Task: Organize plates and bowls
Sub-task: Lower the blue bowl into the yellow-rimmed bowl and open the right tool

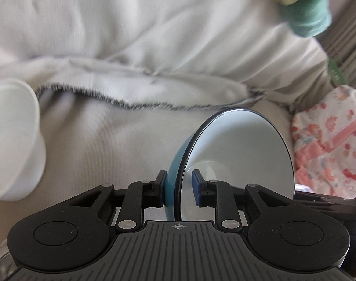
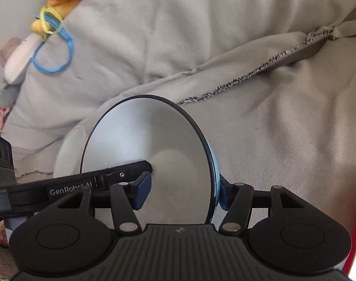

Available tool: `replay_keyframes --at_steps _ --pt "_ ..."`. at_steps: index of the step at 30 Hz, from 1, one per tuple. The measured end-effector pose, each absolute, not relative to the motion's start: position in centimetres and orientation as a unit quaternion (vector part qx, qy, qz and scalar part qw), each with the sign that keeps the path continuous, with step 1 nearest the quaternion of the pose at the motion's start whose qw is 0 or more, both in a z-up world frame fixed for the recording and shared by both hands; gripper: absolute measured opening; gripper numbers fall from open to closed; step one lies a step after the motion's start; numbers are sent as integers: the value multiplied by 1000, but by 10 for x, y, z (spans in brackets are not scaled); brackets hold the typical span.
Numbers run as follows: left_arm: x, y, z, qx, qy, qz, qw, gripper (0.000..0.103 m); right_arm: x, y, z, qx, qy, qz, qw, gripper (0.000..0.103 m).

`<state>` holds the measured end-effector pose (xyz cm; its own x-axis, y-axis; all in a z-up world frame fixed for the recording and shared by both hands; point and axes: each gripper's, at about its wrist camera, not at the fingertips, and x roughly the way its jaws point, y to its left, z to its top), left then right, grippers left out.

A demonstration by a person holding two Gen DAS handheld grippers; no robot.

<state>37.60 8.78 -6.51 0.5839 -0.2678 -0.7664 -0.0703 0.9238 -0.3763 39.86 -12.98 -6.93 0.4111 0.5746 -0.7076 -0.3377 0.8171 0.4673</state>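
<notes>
A rumpled pale grey blanket [image 1: 154, 35] with a dark frayed hem [image 2: 259, 70] covers the whole soft surface. Floral pink fabric [image 1: 327, 145] lies at its right edge; soft daylight falls evenly.

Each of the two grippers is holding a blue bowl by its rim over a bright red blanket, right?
Not quite: the blanket is pale grey-white, not red, as both wrist views show. The left gripper and right gripper do each clamp a blue bowl by its rim.

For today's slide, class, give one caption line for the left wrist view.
Left gripper pinching the wall of a tilted blue bowl above a pale grey blanket.
</notes>
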Motion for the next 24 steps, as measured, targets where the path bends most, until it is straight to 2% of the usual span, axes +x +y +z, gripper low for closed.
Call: replay_keyframes --at_steps 6,13,24 --pt "319 68 -34 -172 450 -81 872 28 340 -143 -49 106 460 284 834 63" --pt "277 55 -62 -202 497 -81 840 29 291 -163 -67 128 476 278 824 67" --pt "277 45 -86 -167 522 -48 835 27 291 -175 -107 146 500 255 814 68"
